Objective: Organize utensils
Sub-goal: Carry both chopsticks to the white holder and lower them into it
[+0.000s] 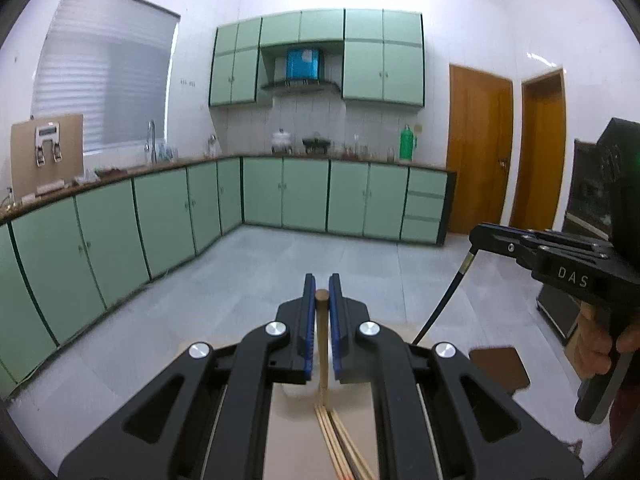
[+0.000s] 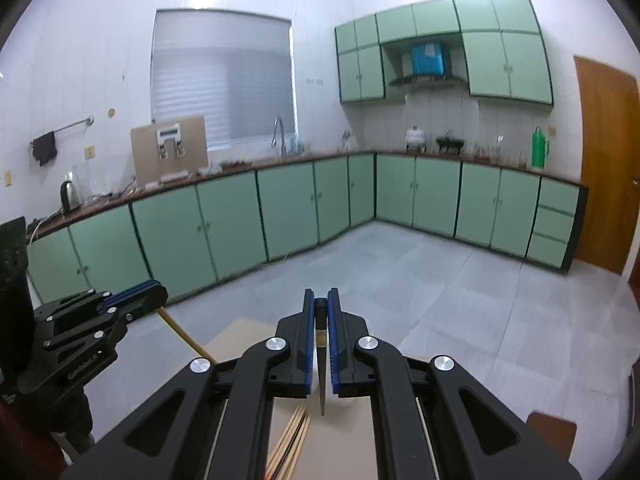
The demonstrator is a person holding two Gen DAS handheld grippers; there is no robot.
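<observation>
Between the blue pads of the left gripper [image 1: 322, 292], a wooden stick [image 1: 322, 344] is pinched upright; the right gripper [image 2: 321, 304] pinches a black-handled utensil [image 2: 321, 360] likewise. Loose chopsticks [image 2: 294, 436] lie on the table [image 2: 352, 436] below. Only the right view shows a kettle [image 2: 69, 194]; only the left shows a hand [image 1: 600, 344]

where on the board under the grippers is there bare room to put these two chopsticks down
Bare board lies to the right of the chopstick bundle, out toward its right edge. The near-left part is crowded by that bundle. The left gripper holds a light chopstick, the right gripper a dark one.
</observation>
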